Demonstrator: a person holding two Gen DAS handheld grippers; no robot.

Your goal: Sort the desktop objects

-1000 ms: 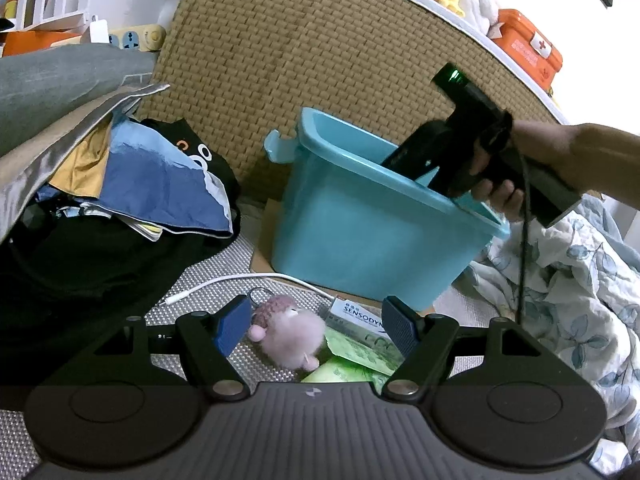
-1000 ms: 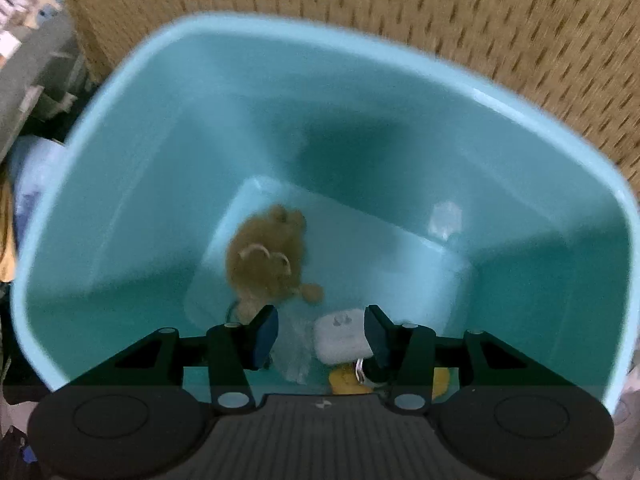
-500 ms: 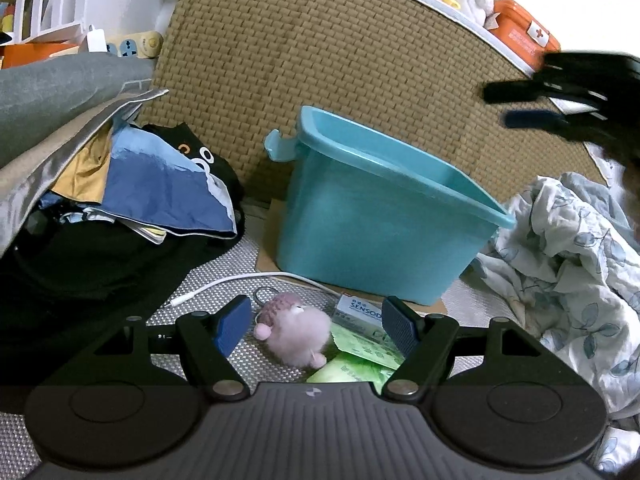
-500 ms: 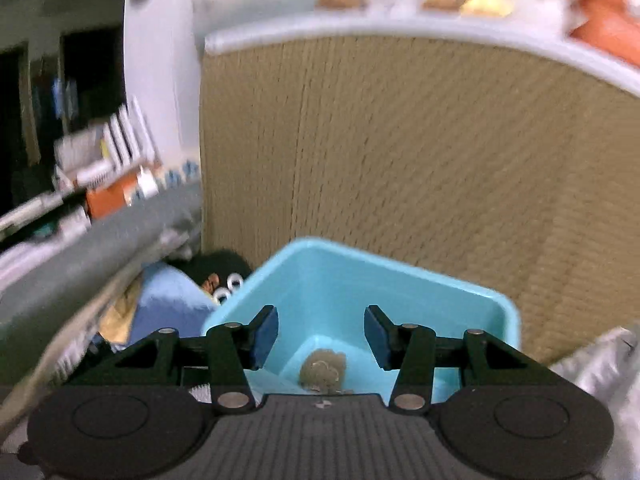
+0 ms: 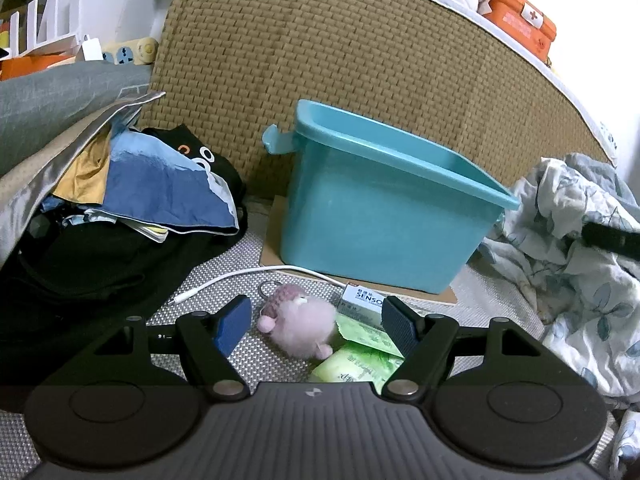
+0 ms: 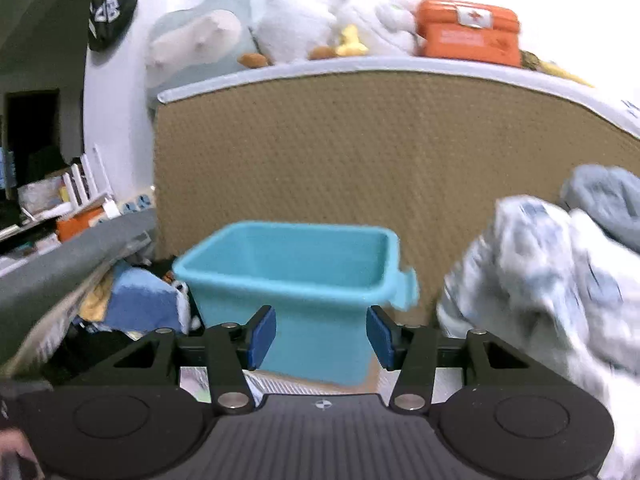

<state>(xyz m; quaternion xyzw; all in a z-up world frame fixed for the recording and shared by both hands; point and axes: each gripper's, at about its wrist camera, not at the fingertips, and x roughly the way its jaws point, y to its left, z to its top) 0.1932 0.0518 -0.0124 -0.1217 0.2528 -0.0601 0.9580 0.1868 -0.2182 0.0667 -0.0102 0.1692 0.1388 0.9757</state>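
Fingers [image 5: 232, 326] on the left gripper [image 5: 316, 326] stood wide apart with nothing between the pads, hovering low over the grey woven surface [image 5: 256, 252]! Between those blue pads lay a fluffy pink plush keychain [image 5: 300, 326], its metal ring at the far left end, and just right of it a white Sensodyne box [image 5: 362, 300] with green packets [image 5: 360, 356] tucked against the near side, one partly under the right finger. A white cable [image 5: 240, 276] curved across the surface just beyond the plush, running toward the teal bin [image 5: 384, 216], which sat on a flat piece of cardboard [image 5: 440, 296] against the woven headboard [image 5: 340, 52]. On the left, a heap of dark clothing [image 5: 80, 264] carried a blue cloth [image 5: 160, 188]; on the right, a floral blanket [image 5: 560, 260] was bunched up, and a black bar of the other tool poked in from the right edge. Over to the right wrist view, blurred by motion: the right gripper [image 6: 320, 338] was spread open too, gripping nothing, its blue pads framing the teal bin [image 6: 296, 260] from the near side, well clear of it. Whatever was inside the bin could not be made out from either view. Up on the ledge above the headboard [image 6: 360, 140] sat an orange first-aid case [image 6: 468, 34] and white plush toys [image 6: 304, 28], with the floral blanket [image 6: 540, 280] smeared across the right.
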